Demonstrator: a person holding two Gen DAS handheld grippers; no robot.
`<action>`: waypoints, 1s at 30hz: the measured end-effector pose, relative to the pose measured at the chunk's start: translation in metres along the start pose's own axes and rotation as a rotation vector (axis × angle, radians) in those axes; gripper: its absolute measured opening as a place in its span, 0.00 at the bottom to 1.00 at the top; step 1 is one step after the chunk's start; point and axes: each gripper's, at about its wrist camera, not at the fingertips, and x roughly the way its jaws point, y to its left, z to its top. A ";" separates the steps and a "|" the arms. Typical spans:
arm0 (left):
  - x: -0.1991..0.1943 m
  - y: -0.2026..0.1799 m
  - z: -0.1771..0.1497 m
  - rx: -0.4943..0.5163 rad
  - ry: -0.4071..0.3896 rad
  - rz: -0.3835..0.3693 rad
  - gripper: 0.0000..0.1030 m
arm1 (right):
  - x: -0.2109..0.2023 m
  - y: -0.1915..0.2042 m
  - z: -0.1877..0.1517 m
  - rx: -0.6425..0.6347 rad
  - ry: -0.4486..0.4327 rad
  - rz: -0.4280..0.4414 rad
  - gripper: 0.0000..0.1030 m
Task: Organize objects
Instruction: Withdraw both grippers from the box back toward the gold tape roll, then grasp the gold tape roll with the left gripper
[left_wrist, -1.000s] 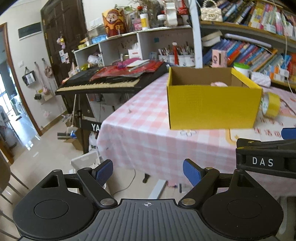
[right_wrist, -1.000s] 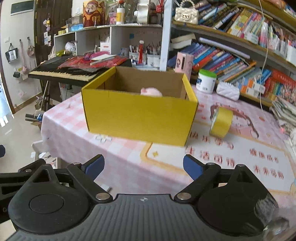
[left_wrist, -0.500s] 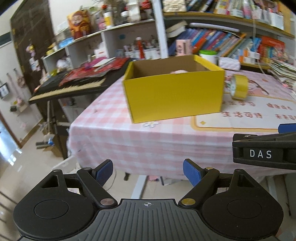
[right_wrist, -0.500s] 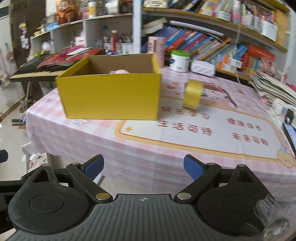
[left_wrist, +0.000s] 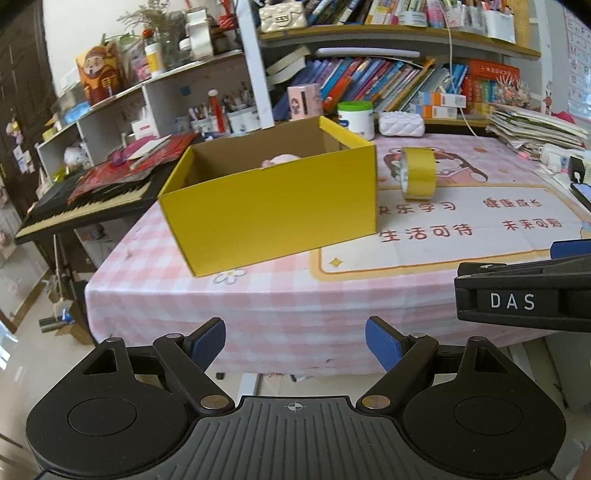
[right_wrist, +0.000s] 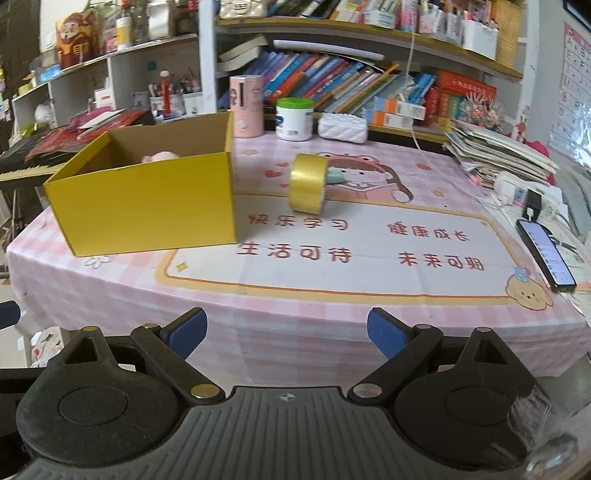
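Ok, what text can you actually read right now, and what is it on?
"DAS": white letters on the right hand-held gripper, seen from the left wrist view.
"快乐学习", "健康成长", "生活可待", "未来可期": red characters on the table mat.
Book spines, white tub label, phone screen: too small or blurred.

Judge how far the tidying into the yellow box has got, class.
Done: one pink item already lies inside the yellow box. In hand: nothing; the left gripper and right gripper are both open and empty, short of the table. Left: the yellow tape roll stands on edge on the mat beside the box.
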 end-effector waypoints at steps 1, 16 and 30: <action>0.001 -0.002 0.002 0.001 -0.001 -0.002 0.83 | 0.001 -0.003 0.001 0.002 0.000 -0.002 0.91; 0.031 -0.034 0.038 -0.022 0.012 0.036 0.83 | 0.042 -0.040 0.035 -0.004 0.021 0.031 0.92; 0.074 -0.084 0.086 -0.104 0.018 0.046 0.83 | 0.098 -0.093 0.095 -0.071 0.013 0.079 0.92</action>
